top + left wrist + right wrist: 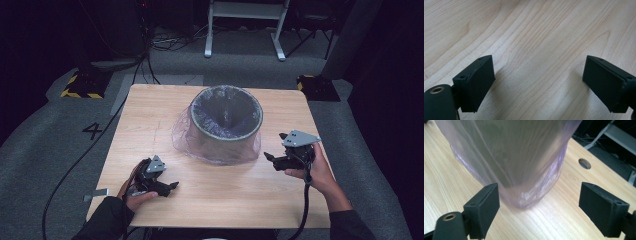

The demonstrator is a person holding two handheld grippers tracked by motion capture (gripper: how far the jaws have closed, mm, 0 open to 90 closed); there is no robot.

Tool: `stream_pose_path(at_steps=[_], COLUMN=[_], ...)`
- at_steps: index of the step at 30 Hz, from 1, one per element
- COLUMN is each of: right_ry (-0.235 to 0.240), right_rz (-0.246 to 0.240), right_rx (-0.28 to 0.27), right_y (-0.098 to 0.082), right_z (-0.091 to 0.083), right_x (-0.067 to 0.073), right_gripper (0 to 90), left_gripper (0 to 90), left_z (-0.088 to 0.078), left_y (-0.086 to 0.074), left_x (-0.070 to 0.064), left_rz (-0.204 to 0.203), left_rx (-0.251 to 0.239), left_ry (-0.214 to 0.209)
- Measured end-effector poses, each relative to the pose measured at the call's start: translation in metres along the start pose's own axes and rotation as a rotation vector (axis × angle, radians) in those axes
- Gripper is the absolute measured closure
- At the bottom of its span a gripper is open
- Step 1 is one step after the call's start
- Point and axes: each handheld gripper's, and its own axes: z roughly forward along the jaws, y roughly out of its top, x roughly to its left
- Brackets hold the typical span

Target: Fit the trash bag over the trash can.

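Dark round waste bin [227, 120] standing upright on wooden table [150, 115], near far edge, mouth open upward. Thin purple plastic bag [187, 137] lining inside of bin, folded over rim and hanging loose down outer wall, spreading on wood around base.

Right gripper [270, 158] near right side of bin, at level of lower bag folds, held in right hand [315, 167], pointing toward bin. Jaws wide apart, nothing between pads; in right gripper view, bag bottom [529, 197] just ahead of gap, closer to left-hand jaw, not touching either pad.

Left gripper [172, 186] in front of bin and to left, well apart from bag, held in left hand [136, 196] low over table. Jaws spread wide too, bare wood grain [536, 62] between them, gripping nothing
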Motion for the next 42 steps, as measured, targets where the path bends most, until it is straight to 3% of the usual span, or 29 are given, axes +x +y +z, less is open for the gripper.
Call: stream_pose_path(at_steps=[8, 18, 28, 42], right_ry=[0.013, 0.004, 0.017, 0.027], right_rz=[0.040, 0.041, 0.082, 0.189], right_rx=[0.030, 0.100, 0.116, 0.131], right_y=[-0.019, -0.044, -0.073, -0.117], right_z=[0.005, 0.013, 0.017, 0.016], right_x=[-0.004, -0.004, -0.006, -0.006], right_gripper=[17.0, 16.8, 16.3, 16.3], left_gripper=[10.2, 10.2, 10.2, 10.0], left_z=[0.000, 0.000, 0.000, 0.000], left_y=[0.000, 0.000, 0.000, 0.000], left_x=[0.000, 0.000, 0.000, 0.000], left_rz=[0.000, 0.001, 0.000, 0.001], left_rx=[0.000, 0.001, 0.000, 0.001], left_ry=[0.000, 0.000, 0.000, -0.003])
